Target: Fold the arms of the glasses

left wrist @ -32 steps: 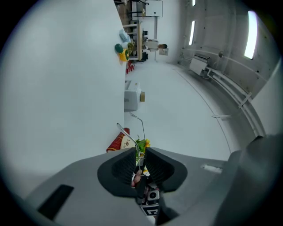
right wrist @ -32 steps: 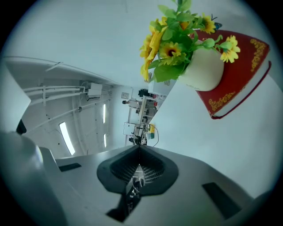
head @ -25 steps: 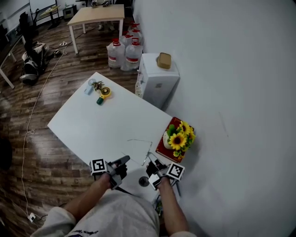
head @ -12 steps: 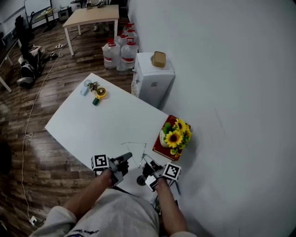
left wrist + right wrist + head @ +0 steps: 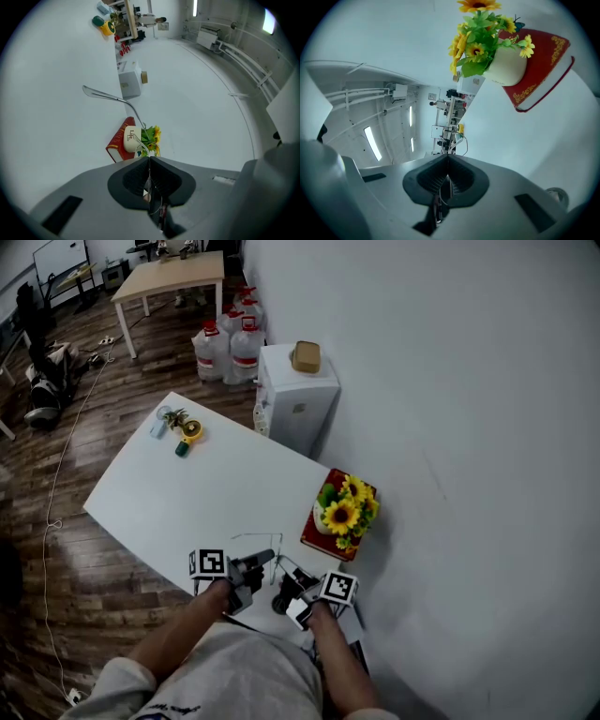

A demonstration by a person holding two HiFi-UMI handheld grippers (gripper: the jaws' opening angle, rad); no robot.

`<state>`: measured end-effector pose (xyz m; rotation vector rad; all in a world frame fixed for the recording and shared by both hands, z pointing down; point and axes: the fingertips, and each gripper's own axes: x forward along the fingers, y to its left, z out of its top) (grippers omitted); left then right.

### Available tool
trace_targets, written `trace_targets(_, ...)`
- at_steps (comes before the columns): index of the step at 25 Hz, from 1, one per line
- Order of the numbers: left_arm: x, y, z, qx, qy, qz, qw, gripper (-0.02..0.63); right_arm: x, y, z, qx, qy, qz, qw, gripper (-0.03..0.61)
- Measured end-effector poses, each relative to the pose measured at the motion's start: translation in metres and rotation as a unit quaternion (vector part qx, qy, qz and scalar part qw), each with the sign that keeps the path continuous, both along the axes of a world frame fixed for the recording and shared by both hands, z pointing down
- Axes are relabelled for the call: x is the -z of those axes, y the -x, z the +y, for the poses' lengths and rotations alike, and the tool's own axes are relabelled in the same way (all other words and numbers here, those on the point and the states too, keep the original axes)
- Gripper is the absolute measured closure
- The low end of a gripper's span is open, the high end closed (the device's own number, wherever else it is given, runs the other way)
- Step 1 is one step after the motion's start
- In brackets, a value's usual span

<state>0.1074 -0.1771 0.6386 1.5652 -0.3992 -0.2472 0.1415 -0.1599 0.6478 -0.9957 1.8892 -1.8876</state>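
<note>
The thin wire-framed glasses (image 5: 259,539) hang just above the near end of the white table (image 5: 187,502), held between both grippers. My left gripper (image 5: 270,562) is shut on the frame. In the left gripper view one arm of the glasses (image 5: 106,96) runs up and to the left from the shut left gripper (image 5: 149,159). My right gripper (image 5: 287,576) sits close beside the left one. In the right gripper view the right gripper (image 5: 448,157) is shut on the fine wire of the glasses (image 5: 460,139). The lenses are too faint to make out.
A red book with a pot of sunflowers (image 5: 340,513) lies at the table's right edge by the wall, just beyond the grippers. A yellow toy and small items (image 5: 186,433) sit at the far corner. A white cabinet (image 5: 295,399) and water jugs (image 5: 225,348) stand behind.
My left gripper has moved right, closer to the right gripper, with the glasses frame still in it. The right gripper has stayed in place.
</note>
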Motion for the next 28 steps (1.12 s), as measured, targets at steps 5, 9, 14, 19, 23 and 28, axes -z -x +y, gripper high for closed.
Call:
trace_targets(5, 0.0, -0.009, 0.0, -0.026, -0.019, -0.006, 0.9995, 0.601, 0.0, -0.004, 0.001, -0.006, -0.001, -0.011, 1.0, 0.571)
trace_targets(9, 0.009, -0.012, 0.003, -0.024, -0.001, 0.022, 0.9995, 0.598, 0.003, -0.006, 0.001, -0.012, -0.006, -0.014, 1.0, 0.571)
trace_targets(14, 0.014, -0.014, 0.004, -0.027, -0.004, 0.036, 0.999, 0.493, 0.003, -0.009, 0.0, -0.016, -0.009, -0.015, 1.0, 0.571)
trace_targets(19, 0.017, -0.006, 0.005, -0.022, -0.011, 0.025, 0.9994, 0.458, 0.006, -0.013, -0.004, -0.023, -0.012, -0.017, 1.0, 0.571)
trace_targets(23, 0.018, 0.016, -0.004, 0.003, -0.066, -0.01, 0.9978, 0.456, 0.008, -0.014, -0.009, -0.028, -0.017, -0.023, 0.999, 0.571)
trace_targets(28, 0.015, 0.054, -0.02, 0.038, -0.15, -0.093, 0.9836, 0.456, 0.011, -0.015, -0.013, -0.027, -0.029, -0.022, 0.999, 0.571)
